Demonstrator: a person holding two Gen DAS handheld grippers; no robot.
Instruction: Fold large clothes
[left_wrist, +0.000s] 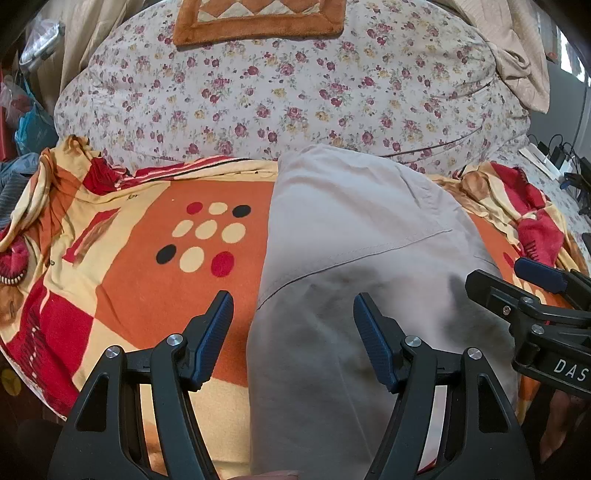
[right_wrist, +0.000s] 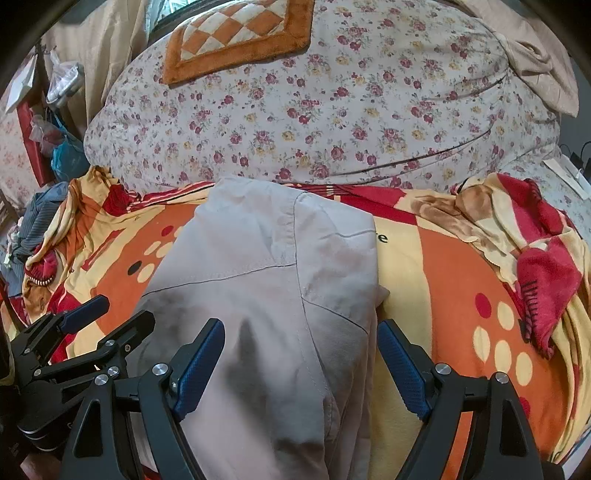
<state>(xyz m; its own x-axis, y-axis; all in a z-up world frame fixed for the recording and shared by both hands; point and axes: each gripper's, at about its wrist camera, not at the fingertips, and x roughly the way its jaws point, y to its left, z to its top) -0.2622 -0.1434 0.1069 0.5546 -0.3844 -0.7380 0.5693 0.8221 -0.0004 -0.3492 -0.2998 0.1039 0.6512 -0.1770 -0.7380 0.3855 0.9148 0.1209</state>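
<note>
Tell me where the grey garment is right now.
The grey garment lies folded in a long strip on the orange patterned blanket, in front of the floral quilt. Both open tools hover over its near end, left and right.

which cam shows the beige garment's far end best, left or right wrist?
Right wrist. The beige garment sits centred there, its far edge and both side edges visible against the orange blanket. Left wrist shows the garment off to the right, its right side partly behind the right gripper.
</note>
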